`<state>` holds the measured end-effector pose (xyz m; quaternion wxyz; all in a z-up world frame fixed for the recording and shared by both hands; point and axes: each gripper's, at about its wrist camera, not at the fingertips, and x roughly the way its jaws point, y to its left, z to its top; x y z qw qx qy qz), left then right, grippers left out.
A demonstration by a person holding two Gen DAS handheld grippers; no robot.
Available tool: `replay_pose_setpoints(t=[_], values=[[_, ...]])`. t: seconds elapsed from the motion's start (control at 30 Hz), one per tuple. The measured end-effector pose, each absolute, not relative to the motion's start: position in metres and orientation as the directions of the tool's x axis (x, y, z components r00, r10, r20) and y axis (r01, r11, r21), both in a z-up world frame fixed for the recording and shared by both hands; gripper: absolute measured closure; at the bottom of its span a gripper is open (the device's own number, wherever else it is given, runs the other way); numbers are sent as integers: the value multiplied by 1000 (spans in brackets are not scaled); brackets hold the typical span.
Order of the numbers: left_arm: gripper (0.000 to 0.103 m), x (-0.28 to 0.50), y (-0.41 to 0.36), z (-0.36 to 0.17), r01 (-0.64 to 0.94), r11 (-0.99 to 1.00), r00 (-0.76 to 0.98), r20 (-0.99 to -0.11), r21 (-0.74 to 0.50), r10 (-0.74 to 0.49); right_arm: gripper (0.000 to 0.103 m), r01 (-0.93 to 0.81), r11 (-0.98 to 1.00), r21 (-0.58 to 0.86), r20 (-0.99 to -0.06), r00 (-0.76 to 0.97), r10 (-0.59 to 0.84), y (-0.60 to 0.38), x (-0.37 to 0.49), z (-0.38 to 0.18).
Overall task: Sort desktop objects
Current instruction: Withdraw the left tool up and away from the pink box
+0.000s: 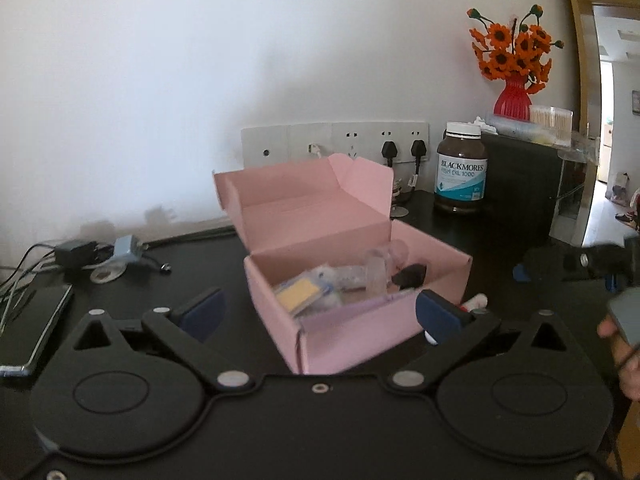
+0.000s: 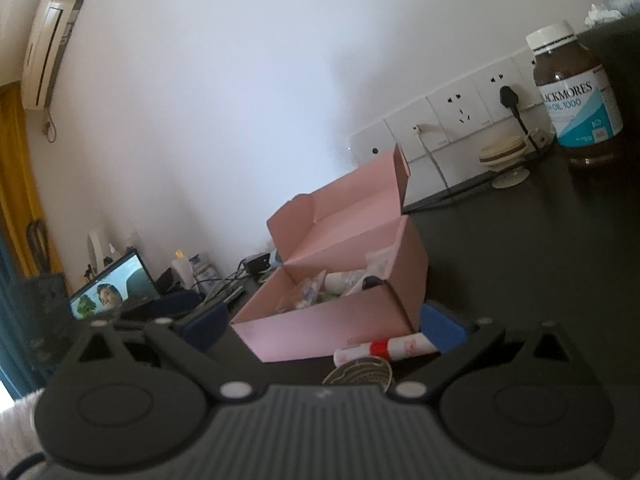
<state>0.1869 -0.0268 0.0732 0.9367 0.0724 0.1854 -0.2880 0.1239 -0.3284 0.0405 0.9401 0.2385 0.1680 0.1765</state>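
Observation:
A pink cardboard box (image 1: pixel 360 320) stands open on the dark desk, its lid tipped back toward the wall. Inside lie a yellow card pack (image 1: pixel 300 294), a small clear bottle (image 1: pixel 378 270) and a black piece (image 1: pixel 410 276). My left gripper (image 1: pixel 318 314) is open, its blue-padded fingers either side of the box's near corner without touching it. In the right wrist view the same box (image 2: pixel 320 324) sits ahead. My right gripper (image 2: pixel 326 326) is open too. A white tube with a red band (image 2: pixel 384 350) and a round patterned disc (image 2: pixel 360 372) lie on the desk between its fingers, untouched.
A brown supplement bottle (image 1: pixel 460 168) and a red vase of orange flowers (image 1: pixel 514 100) stand at the back right by the wall sockets (image 1: pixel 332 144). A phone (image 1: pixel 36 328) and a charger with cables (image 1: pixel 76 256) lie left. A person's hand (image 1: pixel 624 360) shows at the right edge. A laptop (image 2: pixel 112 292) is far left.

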Motion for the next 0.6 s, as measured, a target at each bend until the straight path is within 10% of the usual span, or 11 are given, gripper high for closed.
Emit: replay_pose_setpoints(t=[0.6], values=[[0,183,8,56,544,838,783,-334,-39,-524,1,-220,840,496,-252,889,382,-326,126,41]])
